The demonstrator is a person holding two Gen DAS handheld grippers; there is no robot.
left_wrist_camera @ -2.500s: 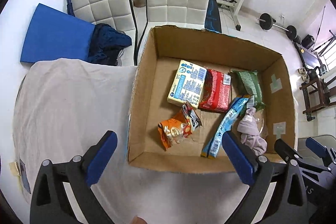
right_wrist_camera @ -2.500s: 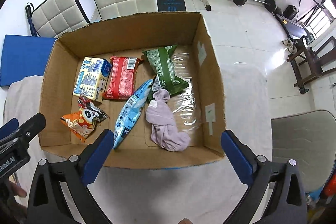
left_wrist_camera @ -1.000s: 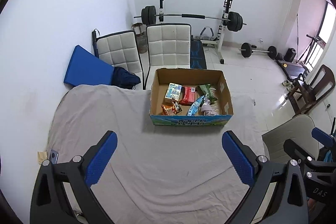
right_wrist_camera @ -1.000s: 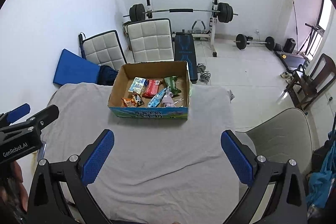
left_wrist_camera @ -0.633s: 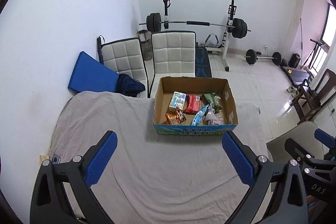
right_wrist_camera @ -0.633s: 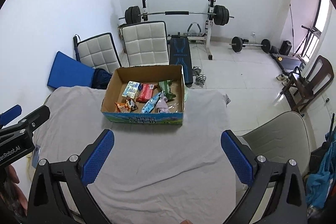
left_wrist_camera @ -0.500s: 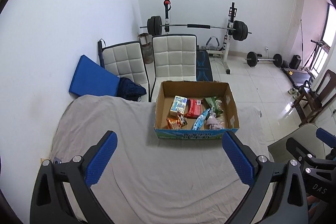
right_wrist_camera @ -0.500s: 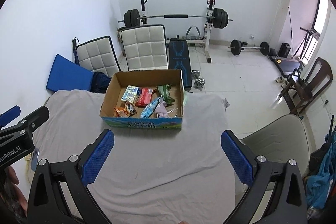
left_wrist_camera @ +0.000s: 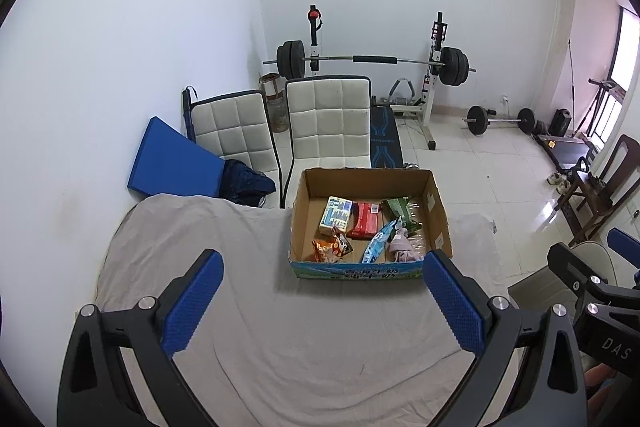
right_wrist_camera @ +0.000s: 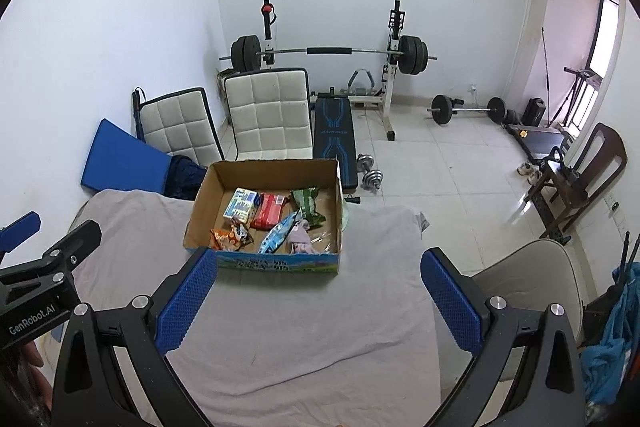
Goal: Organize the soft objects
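Likely limp and light, the cloth [right_wrist_camera: 299,237] in the box [right_wrist_camera: 276,264] wants a mid-bunch pinch — both grippers, left gripper [left_wrist_camera: 320,301] and right gripper [right_wrist_camera: 318,301], gape empty.

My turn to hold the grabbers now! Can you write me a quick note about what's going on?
Left gripper: open, empty, held high above the cloth-covered table.
Right gripper: open, empty, also held high and back.
Cardboard box sits on the far part of the table. Inside: snack packets, a yellow-and-blue carton and a pinkish soft cloth.
Done: everything in view is in the box; none lies on the cloth.
Left: probably nothing; check for stray soft things out of view.
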